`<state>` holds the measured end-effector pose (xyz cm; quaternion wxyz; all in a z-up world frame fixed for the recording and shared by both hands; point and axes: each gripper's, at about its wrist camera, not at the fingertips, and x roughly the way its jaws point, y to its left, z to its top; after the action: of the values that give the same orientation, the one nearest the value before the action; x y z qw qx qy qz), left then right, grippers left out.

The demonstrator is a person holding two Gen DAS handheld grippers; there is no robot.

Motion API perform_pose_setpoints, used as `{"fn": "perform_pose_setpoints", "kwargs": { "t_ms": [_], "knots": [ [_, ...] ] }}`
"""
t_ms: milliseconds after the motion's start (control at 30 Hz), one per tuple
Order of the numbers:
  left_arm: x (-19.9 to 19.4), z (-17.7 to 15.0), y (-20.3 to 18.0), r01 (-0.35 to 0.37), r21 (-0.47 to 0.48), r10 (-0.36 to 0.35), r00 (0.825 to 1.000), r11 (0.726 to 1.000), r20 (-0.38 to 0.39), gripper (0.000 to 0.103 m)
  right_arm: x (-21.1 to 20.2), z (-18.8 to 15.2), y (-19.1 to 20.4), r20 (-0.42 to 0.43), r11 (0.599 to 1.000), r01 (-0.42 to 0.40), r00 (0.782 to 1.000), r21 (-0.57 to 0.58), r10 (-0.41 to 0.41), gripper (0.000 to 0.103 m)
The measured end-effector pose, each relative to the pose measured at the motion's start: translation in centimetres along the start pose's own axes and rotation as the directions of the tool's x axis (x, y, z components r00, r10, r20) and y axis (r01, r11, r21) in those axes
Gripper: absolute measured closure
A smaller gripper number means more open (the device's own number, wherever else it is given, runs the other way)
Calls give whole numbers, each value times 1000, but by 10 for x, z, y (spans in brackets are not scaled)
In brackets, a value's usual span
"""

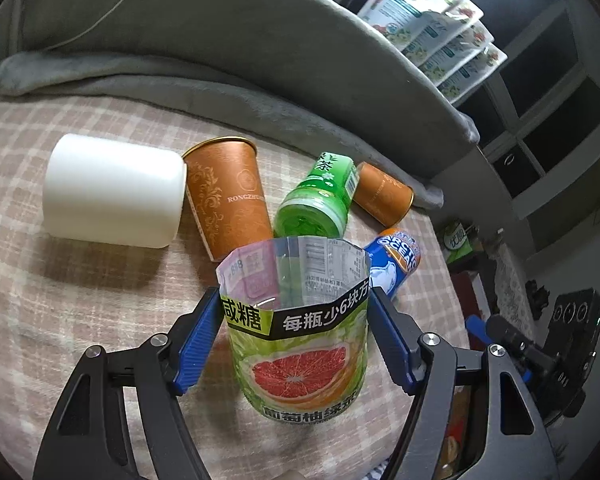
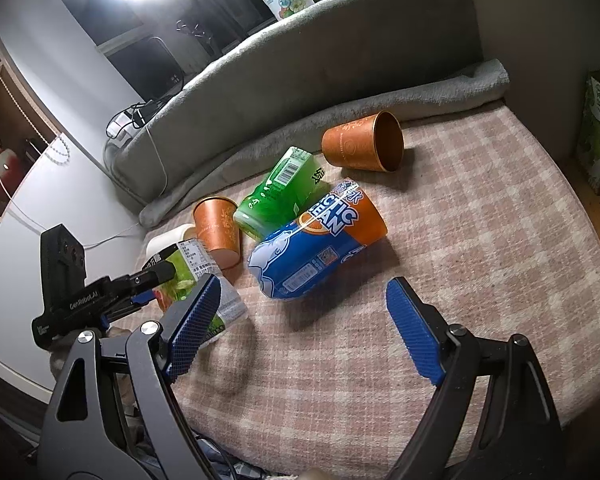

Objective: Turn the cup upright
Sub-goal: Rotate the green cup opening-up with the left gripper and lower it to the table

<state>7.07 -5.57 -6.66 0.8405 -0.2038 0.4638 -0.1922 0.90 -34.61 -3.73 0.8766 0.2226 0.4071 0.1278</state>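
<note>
Six cups sit on the plaid cloth (image 2: 480, 240): two orange paper cups, one standing (image 1: 228, 196) and one on its side (image 2: 364, 144), a white cup (image 1: 112, 192), a green bottle-cup (image 2: 280, 192), a blue-orange cup (image 2: 312, 248), and the grapefruit cup (image 1: 300, 344). The left gripper (image 1: 296, 340) clamps the grapefruit cup upright, mouth upward, near the cloth's front edge. The right gripper (image 2: 300, 328) gapes wide, holding nothing.

surface: pink-beige plaid blanket (image 2: 480, 260) | lying: white plastic cup (image 1: 114, 192); green plastic bottle-cup (image 2: 278, 192); blue-orange labelled bottle-cup (image 2: 312, 248); far copper paper cup (image 2: 360, 144) | upright: copper paper cup (image 2: 216, 228); grapefruit-label cut cup (image 1: 300, 340)
</note>
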Motion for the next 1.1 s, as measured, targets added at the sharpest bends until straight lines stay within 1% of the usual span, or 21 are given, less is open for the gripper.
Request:
{"fn": "perform_pose_setpoints", "kwargs": {
  "t_ms": [267,467,633,833,933,1100],
  "knots": [
    [-8,-9,-17,-48,103,43,998,994,45,31,-1,-1,0,5,1000,0,1000,0,0,16],
    [-10,-16,-27,-94,176,83,994,980,74,32,-3,0,0,8,1000,1,1000,2,-1,16],
    [-16,-19,-30,-127,215,108,990,968,96,32,-4,0,-1,12,1000,0,1000,3,0,16],
    [-16,-26,-36,-185,282,157,980,941,119,32,-5,0,-1,11,1000,-4,1000,5,4,16],
    [-16,-30,-39,-199,305,167,978,931,126,32,-5,0,-1,12,1000,-4,1000,5,4,16],
    [-14,-38,-47,-226,358,185,972,906,143,32,-8,-1,0,18,1000,-1,1000,3,1,16]
  ]
}}
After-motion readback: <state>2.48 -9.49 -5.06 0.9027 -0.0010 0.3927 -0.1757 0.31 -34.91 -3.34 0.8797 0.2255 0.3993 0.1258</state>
